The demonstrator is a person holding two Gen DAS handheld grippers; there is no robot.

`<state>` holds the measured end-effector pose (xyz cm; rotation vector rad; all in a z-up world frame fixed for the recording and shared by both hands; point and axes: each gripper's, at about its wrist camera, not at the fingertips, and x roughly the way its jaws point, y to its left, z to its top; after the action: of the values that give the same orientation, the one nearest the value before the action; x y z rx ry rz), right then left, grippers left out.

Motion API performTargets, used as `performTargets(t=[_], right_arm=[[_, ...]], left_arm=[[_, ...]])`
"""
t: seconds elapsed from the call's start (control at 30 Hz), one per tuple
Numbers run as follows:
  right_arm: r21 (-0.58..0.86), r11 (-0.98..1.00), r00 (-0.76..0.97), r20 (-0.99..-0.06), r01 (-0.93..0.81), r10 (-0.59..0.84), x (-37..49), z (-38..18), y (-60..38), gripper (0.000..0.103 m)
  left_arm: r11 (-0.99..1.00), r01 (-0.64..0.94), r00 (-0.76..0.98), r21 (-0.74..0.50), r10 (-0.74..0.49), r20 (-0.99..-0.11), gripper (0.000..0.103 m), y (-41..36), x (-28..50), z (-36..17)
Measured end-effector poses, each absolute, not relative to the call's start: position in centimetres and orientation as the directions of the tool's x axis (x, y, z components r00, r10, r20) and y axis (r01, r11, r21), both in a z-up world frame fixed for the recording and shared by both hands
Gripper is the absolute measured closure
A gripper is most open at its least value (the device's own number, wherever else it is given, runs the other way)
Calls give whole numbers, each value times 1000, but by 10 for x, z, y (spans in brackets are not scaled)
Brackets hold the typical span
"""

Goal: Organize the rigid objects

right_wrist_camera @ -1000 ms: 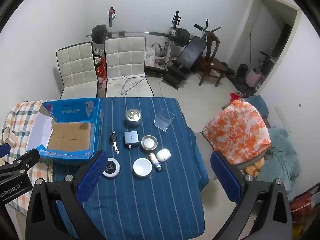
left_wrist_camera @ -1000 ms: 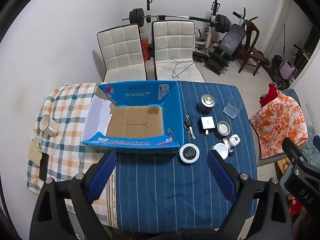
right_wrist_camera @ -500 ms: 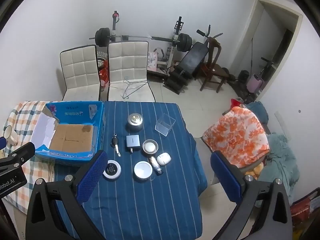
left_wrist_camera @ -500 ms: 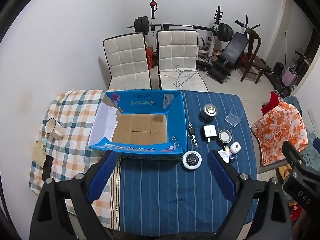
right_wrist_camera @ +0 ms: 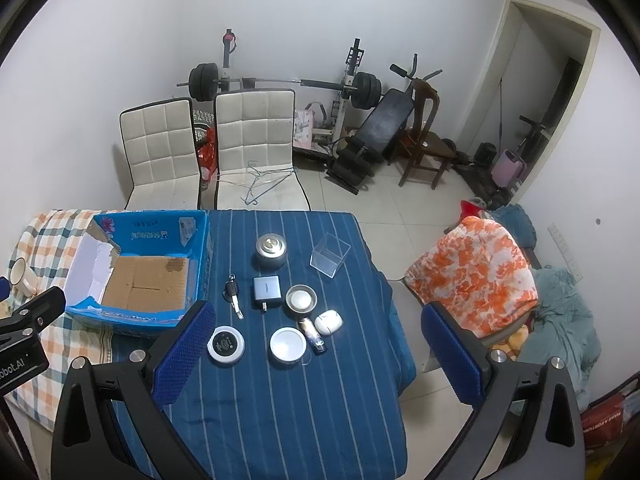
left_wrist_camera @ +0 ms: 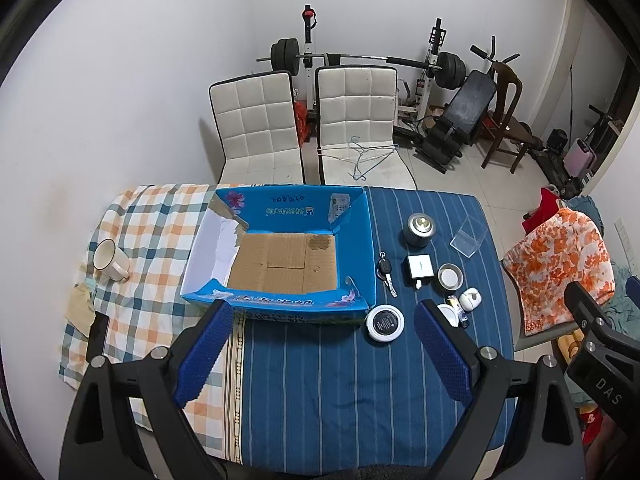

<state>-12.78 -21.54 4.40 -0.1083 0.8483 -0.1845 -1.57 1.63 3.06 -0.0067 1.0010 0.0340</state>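
Left wrist view: left gripper (left_wrist_camera: pixel 320 320) hangs high over the table (left_wrist_camera: pixel 320 380), jaws wide apart, nothing btwn them. Blue box (left_wrist_camera: pixel 280 260) sits open w/ bare cardboard floor, half on the checked cloth (left_wrist_camera: pixel 152 240), half on the striped blue cloth. All small items lie right of the box: key (left_wrist_camera: pixel 386 274) just beside its right wall, black-and-white puck (left_wrist_camera: pixel 385 324) near its front right corner. Further right of the box: round tin (left_wrist_camera: pixel 420 230), white charger (left_wrist_camera: pixel 419 268), small metal dish (left_wrist_camera: pixel 450 276), white earbud case (left_wrist_camera: pixel 470 299), clear plastic box (left_wrist_camera: pixel 468 236). A white lid (left_wrist_camera: pixel 448 314) is partly hidden behind the right finger. Mug (left_wrist_camera: pixel 110 260) stands left of the box on the checked cloth. Part of the right gripper's frame shows at the right edge.

Right wrist view: right gripper (right_wrist_camera: pixel 316 344) also up high, jaws wide apart, empty. Box (right_wrist_camera: pixel 140 272) sits at left. Right of the box, none touching it: key (right_wrist_camera: pixel 233 294), charger (right_wrist_camera: pixel 266 290), dish (right_wrist_camera: pixel 301 300), tin (right_wrist_camera: pixel 271 250), clear box (right_wrist_camera: pixel 330 260). Nearer row right of the box's front corner: puck (right_wrist_camera: pixel 226 345), white lid (right_wrist_camera: pixel 288 345), a small dark tube (right_wrist_camera: pixel 313 336) touching or just beside the earbud case (right_wrist_camera: pixel 329 322). Mug (right_wrist_camera: pixel 20 276) left of the box.
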Motion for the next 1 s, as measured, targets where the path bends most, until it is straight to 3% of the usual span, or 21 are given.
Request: performTargets(t=[1.0], right_arm=[[-166, 980, 654, -730, 112, -198, -134, 48, -207, 0]], left_arm=[[999, -32, 540, 10, 26, -841, 10, 17, -21, 34]])
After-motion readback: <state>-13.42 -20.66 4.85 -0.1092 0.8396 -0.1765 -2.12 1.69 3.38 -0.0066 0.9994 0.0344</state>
